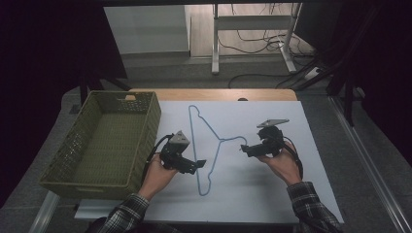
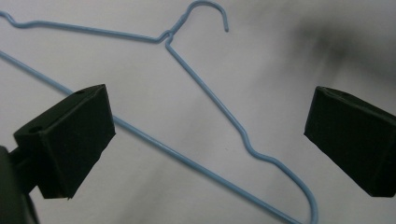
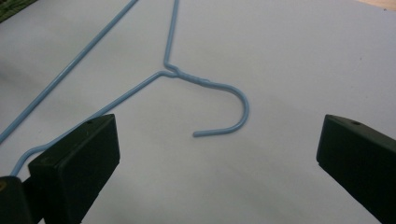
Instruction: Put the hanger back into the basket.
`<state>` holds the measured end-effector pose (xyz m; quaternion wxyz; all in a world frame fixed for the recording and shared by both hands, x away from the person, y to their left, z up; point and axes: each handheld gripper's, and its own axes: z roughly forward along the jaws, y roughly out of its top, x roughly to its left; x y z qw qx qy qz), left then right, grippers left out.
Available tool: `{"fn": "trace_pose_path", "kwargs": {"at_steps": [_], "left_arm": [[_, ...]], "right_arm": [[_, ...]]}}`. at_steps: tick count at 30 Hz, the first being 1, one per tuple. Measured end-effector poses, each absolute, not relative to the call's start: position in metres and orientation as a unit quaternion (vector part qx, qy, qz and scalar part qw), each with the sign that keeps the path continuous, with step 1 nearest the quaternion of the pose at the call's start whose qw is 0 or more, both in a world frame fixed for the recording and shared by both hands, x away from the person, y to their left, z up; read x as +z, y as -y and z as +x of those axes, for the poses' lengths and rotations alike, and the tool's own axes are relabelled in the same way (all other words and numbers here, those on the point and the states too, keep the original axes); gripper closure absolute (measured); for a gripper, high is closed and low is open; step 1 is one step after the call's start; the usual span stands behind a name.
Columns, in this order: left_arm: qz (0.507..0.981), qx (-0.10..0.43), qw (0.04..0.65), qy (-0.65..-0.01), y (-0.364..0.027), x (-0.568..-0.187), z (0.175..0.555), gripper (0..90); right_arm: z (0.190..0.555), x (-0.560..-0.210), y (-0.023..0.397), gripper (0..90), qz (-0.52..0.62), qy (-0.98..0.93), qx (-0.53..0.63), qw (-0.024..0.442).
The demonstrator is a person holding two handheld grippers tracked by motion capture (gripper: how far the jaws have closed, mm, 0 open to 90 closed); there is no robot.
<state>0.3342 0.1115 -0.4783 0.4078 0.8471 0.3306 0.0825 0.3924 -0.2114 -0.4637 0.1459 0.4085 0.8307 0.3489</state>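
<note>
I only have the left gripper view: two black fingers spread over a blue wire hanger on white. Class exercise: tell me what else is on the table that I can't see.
Observer: A green slatted basket stands at the table's left, beside the left gripper, and looks empty.
Operator: Where is the other gripper?
Observer: The right gripper is held just right of the hanger's hook, with its fingers spread wide.
Operator: Is the hanger gripped anywhere?
Observer: No. The hanger lies flat on the white sheet, and neither gripper is closed on it.
</note>
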Motion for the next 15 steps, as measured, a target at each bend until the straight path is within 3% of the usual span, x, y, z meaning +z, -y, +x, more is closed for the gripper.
{"fn": "trace_pose_path", "kwargs": {"at_steps": [4,6,11,12,13,15], "left_arm": [[0.849,0.090,0.406,-0.327,-0.110,-0.478,0.342,1.9],[0.846,0.090,0.411,-0.328,-0.109,-0.478,0.345,1.9],[0.839,0.071,0.420,-0.338,-0.109,-0.486,0.345,1.4],[0.839,0.071,0.420,-0.338,-0.109,-0.486,0.345,1.4],[0.841,0.068,0.418,-0.338,-0.109,-0.488,0.345,1.4],[0.842,0.069,0.416,-0.337,-0.108,-0.489,0.344,1.4]], "right_arm": [[0.403,-0.465,0.209,0.5,0.419,-0.829,0.342,0.142],[0.409,-0.466,0.207,5.4,0.424,-0.829,0.336,0.143],[0.427,-0.475,0.200,27.6,0.424,-0.832,0.318,0.163],[0.427,-0.475,0.200,27.6,0.424,-0.832,0.318,0.163],[0.433,-0.479,0.199,36.9,0.423,-0.834,0.314,0.163],[0.436,-0.482,0.198,41.3,0.425,-0.834,0.311,0.163]]}}
